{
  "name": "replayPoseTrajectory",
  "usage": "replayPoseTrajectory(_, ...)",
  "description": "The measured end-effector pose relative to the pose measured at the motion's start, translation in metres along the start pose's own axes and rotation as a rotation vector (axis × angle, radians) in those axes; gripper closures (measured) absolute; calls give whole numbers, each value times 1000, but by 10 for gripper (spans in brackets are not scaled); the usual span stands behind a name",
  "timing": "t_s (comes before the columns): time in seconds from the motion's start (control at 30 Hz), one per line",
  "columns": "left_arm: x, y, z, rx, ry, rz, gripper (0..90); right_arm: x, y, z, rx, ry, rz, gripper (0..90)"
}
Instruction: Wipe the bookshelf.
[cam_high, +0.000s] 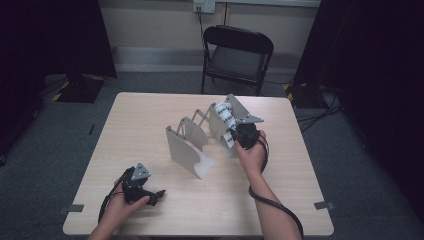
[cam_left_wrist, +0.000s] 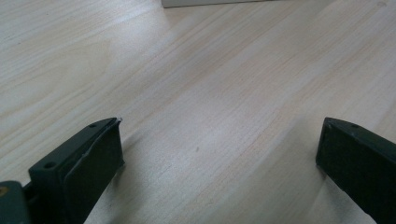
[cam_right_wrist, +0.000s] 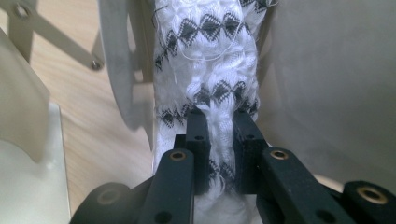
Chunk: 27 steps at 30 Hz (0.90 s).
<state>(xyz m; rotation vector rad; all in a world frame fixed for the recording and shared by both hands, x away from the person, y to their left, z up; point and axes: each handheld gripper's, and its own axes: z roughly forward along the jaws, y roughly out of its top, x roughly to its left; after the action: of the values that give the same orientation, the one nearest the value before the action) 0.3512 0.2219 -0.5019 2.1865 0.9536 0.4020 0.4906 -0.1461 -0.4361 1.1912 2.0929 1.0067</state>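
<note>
A grey-white folding rack (cam_high: 192, 145) with several upright panels stands on the middle of the table. A white knitted cloth (cam_high: 225, 120) with black diamond bands sits in the slot between its two far panels. My right gripper (cam_high: 239, 133) is at that slot, shut on the white knitted cloth (cam_right_wrist: 210, 70), which bunches between its jaws (cam_right_wrist: 219, 121). My left gripper (cam_high: 156, 195) rests low over the table's near left part, open, with bare wood between its jaws (cam_left_wrist: 219, 140).
The light wooden table (cam_high: 145, 115) has bare wood left of the rack. A black folding chair (cam_high: 236, 55) stands beyond the far edge. Dark curtains hang at both sides, and cables lie on the grey floor at right (cam_high: 315, 117).
</note>
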Motion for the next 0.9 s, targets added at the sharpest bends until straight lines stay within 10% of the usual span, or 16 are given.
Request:
replayPoseTrajectory(0.57, 0, 0, 0, 1, -2, 1, 1, 4, -36, 21, 140, 33, -26, 790)
replayPoseTrajectory(0.9, 0, 0, 0, 2, -2, 2, 1, 0, -43, 8, 130, 37, 4, 791)
